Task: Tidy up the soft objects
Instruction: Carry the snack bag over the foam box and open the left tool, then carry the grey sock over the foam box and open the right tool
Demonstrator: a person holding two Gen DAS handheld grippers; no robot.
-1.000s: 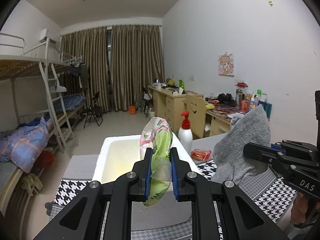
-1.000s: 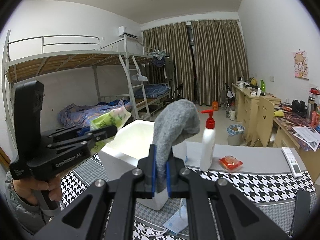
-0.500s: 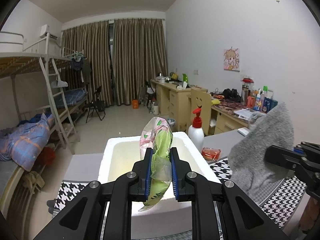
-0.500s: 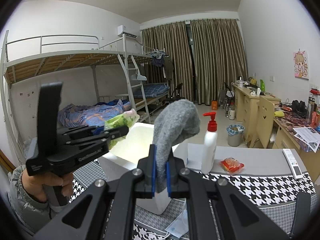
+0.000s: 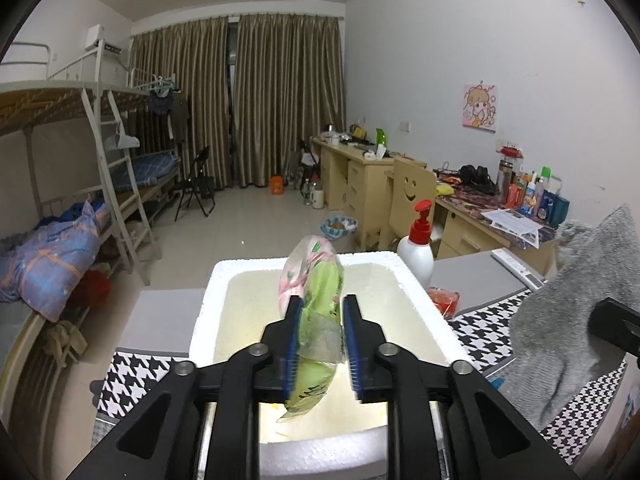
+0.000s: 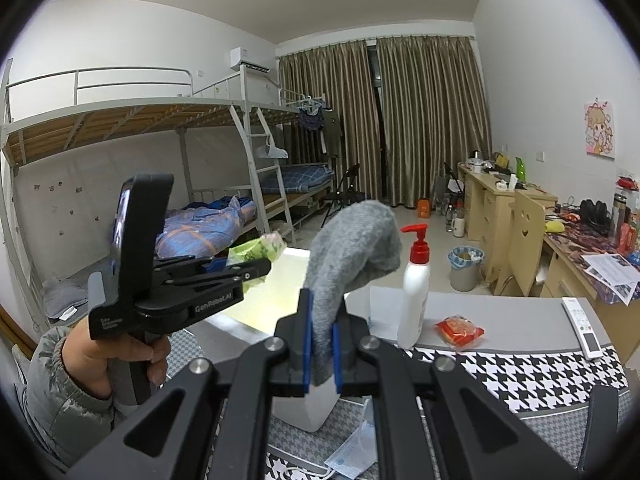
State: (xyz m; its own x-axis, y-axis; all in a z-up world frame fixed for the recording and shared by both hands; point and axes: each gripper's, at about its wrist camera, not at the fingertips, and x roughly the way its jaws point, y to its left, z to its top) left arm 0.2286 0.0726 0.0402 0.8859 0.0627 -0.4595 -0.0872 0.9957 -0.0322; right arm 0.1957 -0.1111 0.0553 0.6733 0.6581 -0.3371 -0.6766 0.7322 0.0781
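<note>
Over the white foam box (image 5: 416, 292), the left claw (image 5: 319, 344) hovered with a green and pink plastic packet (image 5: 316, 304) between its blue pads; its jaws had just been opening, a sliver of gap showed on the right-hand side, and the packet hung tilted there above the box's pale yellow inside. From the right wrist view, the same claw (image 6: 256, 270) appeared at about nine o'clock, carried by a hand (image 6: 116, 356) in a grey padded sleeve (image 6: 56, 400), with the packet (image 6: 256, 248) poking past its tip over the box (image 6: 304, 408). The right claw (image 6: 320, 344) stood narrow, clamped on a grey fuzzy sock (image 6: 352, 248) that rose upright from the pads and flopped over toward two o'clock. In the left wrist view, that sock (image 5: 576, 308) filled the three o'clock edge, well apart from the packet. On the bench (image 6: 500, 312), a white pump bottle (image 6: 416, 292) with a red top stood just beside the box, a small red packet (image 6: 460, 330) lay near the bottle at its four o'clock, and a white remote (image 6: 582, 328) lay farther toward three o'clock. A black and white houndstooth cloth (image 6: 520, 380) covered the near part of the bench, and a pale blue face mask (image 6: 352, 460) lay on it at six o'clock.
</note>
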